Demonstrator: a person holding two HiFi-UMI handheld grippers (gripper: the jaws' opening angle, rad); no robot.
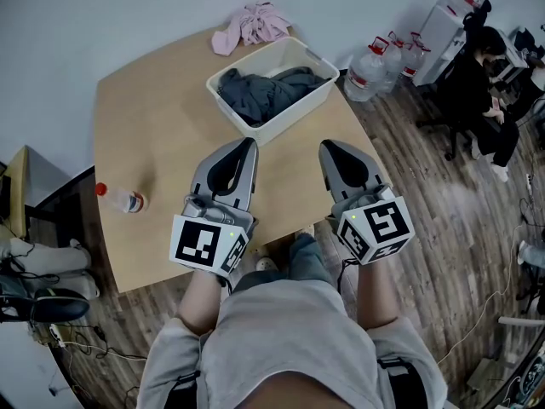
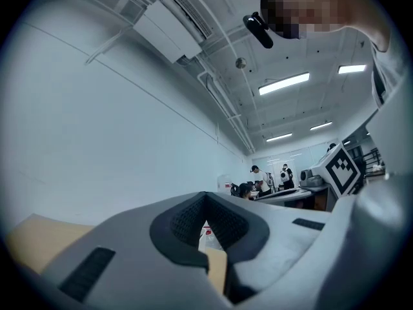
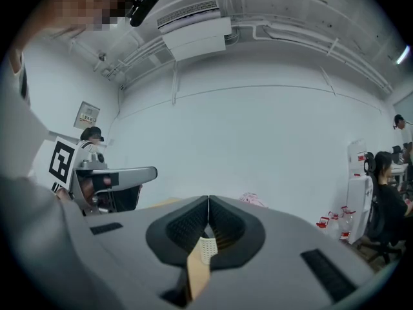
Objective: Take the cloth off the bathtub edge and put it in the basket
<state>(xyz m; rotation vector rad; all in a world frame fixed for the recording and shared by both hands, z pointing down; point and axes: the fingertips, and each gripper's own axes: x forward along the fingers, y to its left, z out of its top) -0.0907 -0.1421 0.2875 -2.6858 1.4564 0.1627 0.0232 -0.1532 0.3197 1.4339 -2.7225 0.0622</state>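
On the far side of the wooden table [image 1: 153, 118] stands a white basket [image 1: 300, 102] with a dark grey cloth [image 1: 268, 92] bundled inside. A pink cloth [image 1: 251, 24] lies crumpled at the table's far edge, behind the basket; it also shows small in the right gripper view as the pink cloth [image 3: 253, 200]. My left gripper [image 1: 250, 144] and right gripper [image 1: 327, 146] hover side by side over the near part of the table, both pointing toward the basket. Both are shut with nothing between the jaws. In each gripper view the fingertips meet: left gripper [image 2: 205, 196], right gripper [image 3: 208, 199].
A small plastic bottle [image 1: 123, 199] with a red cap lies on the table's left side. Large water jugs [image 1: 375, 65] stand on the floor past the table's right corner. A person [image 1: 481, 83] sits at a desk at far right. Cables lie on the wooden floor.
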